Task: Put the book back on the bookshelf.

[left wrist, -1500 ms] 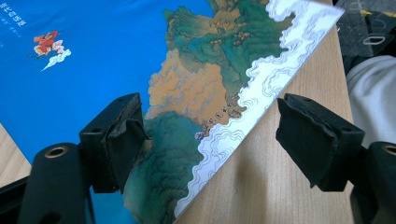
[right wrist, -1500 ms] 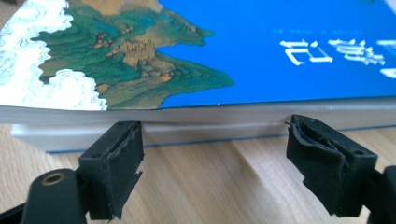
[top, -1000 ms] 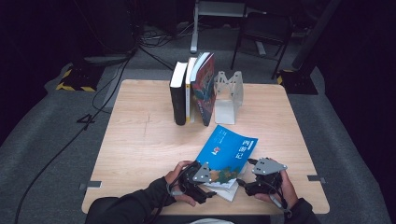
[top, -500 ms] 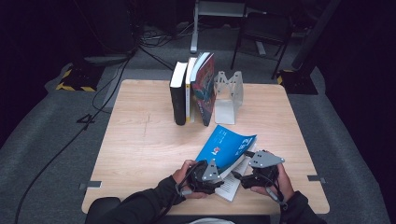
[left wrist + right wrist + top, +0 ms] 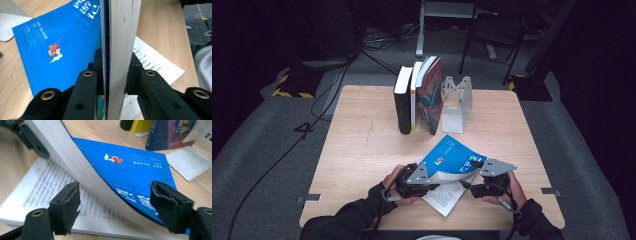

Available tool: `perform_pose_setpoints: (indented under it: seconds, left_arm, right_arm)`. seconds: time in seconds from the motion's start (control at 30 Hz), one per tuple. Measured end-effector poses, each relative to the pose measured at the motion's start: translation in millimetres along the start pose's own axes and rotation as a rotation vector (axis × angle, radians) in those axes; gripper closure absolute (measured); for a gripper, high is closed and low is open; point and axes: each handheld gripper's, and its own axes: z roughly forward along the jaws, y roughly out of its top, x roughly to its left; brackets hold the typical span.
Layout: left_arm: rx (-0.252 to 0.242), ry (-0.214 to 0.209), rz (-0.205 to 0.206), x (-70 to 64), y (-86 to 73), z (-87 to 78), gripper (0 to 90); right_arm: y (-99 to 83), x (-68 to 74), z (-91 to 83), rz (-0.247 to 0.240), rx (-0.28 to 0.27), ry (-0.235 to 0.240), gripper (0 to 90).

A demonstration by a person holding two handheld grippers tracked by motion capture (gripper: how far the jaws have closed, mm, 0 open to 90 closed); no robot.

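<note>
A blue paperback (image 5: pixel 451 156) lies half open near the table's front edge, with white printed pages (image 5: pixel 446 196) flat beneath its lifted part. My left gripper (image 5: pixel 428 181) is shut on the lifted cover and a thick block of pages (image 5: pixel 121 37), holding them on edge; the blue cover (image 5: pixel 57 37) faces left in the left gripper view. My right gripper (image 5: pixel 471 183) is open at the book's right side. Its jaws straddle the raised, curving page block (image 5: pixel 75 162) without pinching it, above the flat printed page (image 5: pixel 47 187).
At the back of the table (image 5: pixel 362 135) several books stand upright: a black one (image 5: pixel 402 102), a yellow-spined one (image 5: pixel 414 95) and a red-and-blue one (image 5: pixel 432 95) leaning beside a grey metal bookend (image 5: pixel 458 102). Chairs and cables lie beyond on the floor.
The cover and page block have been raised higher, exposing more of the printed pages beneath. Both hands have shifted slightly forward and toward the book.
</note>
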Motion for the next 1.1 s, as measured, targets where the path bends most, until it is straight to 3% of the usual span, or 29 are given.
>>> perform_pose_setpoints:
  seconds: [0.1,0.17,0.23,0.33,0.4,0.47,0.53,0.67,0.8,0.9,0.97,1.0,1.1]
  left_arm:
    - [-0.002,-0.010,-0.012,8.2,-9.6,-10.7,75.0]
    - [-0.002,-0.006,-0.022,13.8,-14.7,-19.2,74.0]
    - [-0.001,-0.005,-0.035,18.3,-20.7,-26.2,73.4]
    - [0.007,0.024,-0.052,22.8,-29.2,-34.4,71.0]
    - [0.028,0.048,-0.056,23.7,-32.9,-37.9,66.8]
    - [0.050,0.083,-0.074,23.2,-36.5,-41.2,61.8]
    - [0.093,0.146,-0.074,21.8,-41.0,-42.5,54.3]
    - [0.102,0.194,-0.082,22.5,-44.6,-41.7,52.4]
    - [0.091,0.194,-0.077,20.5,-34.0,-33.9,46.2]
    - [0.080,0.200,-0.028,13.1,-26.3,-33.1,51.3]
    - [0.078,0.218,0.003,10.0,-22.7,-34.0,65.1]
    - [0.087,0.214,0.016,10.2,-22.2,-34.1,67.5]
    - [0.074,0.168,-0.015,15.7,-28.1,-34.0,69.9]
  right_arm:
    - [-3.3,-3.6,10.4,-0.028,0.010,0.048,30.0]
    - [-4.7,-6.6,17.6,-0.036,0.026,0.075,38.1]
    - [-4.1,-9.7,23.2,-0.067,0.037,0.071,44.7]
    - [-0.1,-9.6,28.5,-0.127,0.004,0.103,56.5]
    - [3.8,-1.7,32.0,-0.186,0.009,0.094,62.1]
    - [6.8,3.4,34.0,-0.212,0.010,0.081,64.4]
    - [9.4,6.9,34.6,-0.219,0.005,0.065,65.8]
    - [11.8,9.2,34.3,-0.211,0.007,0.054,66.1]
    - [22.2,15.5,32.5,-0.234,0.020,0.042,68.2]
    - [25.2,17.6,34.1,-0.235,0.025,0.045,68.5]
    - [26.6,18.5,35.6,-0.245,0.032,0.049,68.5]
    - [26.7,18.1,35.7,-0.244,0.031,0.051,68.2]
    - [25.8,14.5,35.9,-0.227,0.017,0.083,61.0]
